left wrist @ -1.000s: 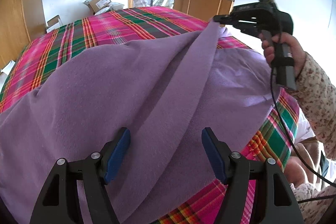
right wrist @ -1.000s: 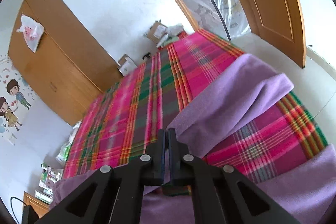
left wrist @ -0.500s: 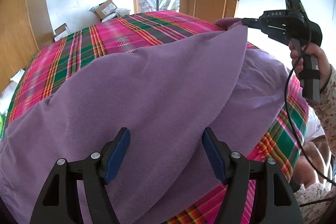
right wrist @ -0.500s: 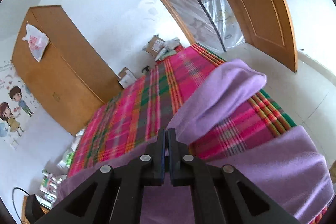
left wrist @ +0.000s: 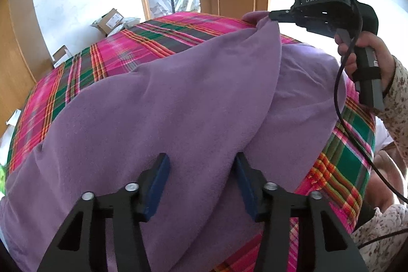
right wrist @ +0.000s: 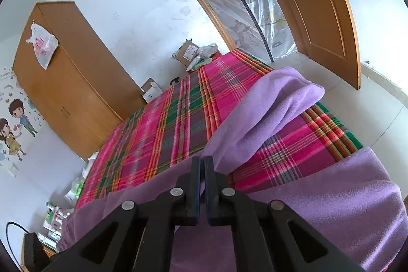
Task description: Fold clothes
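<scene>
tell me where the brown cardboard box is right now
In the left wrist view, the brown cardboard box sits upper left, on the floor beyond the plaid bedspread, against the white wall.

Right gripper [left wrist: 271,16]: now farther right, carrying the pinched corner outward.
Purple garment [left wrist: 178,103]: raised fold spreads wider, covering more bedspread [left wrist: 102,60].

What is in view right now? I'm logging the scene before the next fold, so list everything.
purple garment: 1, purple, spread on the bed, one edge lifted
plaid bedspread: 1, pink and green, covering the bed
wardrobe: 1, brown wood, by the wall
plastic bag: 1, white and pink, on the wardrobe
cardboard boxes: several, brown or white, beyond the bed
door: 1, brown wood, open
left gripper: open above the garment
right gripper: shut on the garment's edge
</scene>
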`<state>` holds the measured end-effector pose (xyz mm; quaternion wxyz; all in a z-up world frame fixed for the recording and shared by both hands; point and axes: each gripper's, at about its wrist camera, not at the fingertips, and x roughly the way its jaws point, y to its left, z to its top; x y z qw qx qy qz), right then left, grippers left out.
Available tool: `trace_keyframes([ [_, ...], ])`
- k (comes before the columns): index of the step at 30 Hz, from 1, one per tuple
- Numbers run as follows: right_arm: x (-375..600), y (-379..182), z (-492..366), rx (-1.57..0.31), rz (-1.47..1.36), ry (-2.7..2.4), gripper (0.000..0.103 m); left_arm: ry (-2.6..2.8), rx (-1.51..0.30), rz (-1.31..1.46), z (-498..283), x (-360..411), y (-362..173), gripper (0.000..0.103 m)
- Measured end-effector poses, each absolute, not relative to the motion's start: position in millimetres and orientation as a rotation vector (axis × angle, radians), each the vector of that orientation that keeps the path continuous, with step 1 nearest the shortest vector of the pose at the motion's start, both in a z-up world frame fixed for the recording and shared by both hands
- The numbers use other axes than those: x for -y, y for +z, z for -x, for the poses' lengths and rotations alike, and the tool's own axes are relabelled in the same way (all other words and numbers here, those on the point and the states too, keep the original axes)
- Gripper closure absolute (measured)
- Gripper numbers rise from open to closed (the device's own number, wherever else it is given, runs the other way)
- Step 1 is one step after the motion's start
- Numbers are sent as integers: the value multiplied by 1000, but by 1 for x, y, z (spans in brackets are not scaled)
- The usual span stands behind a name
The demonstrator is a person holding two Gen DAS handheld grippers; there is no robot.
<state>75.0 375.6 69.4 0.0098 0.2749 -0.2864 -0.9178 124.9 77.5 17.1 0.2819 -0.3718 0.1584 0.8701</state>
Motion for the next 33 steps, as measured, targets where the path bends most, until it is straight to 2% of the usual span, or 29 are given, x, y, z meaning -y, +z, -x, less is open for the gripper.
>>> trace_keyframes([
  [2, -375, 73, -77, 870, -839, -2874, 100, 2335, -413, 989, -125, -76, 19, 74],
  [5, -372, 83, -85, 827, -805, -2901, 100, 2344, -388, 974, -126, -74, 23, 87],
  [21, -355, 132, -134, 577, -638, -3030, 100, 2334, -363, 850, -161, -69, 53, 87],
  [33, -361, 110, -178, 622, -705, -3051, 100, 2290, -404, 840, -188, -66, 47, 89],
])
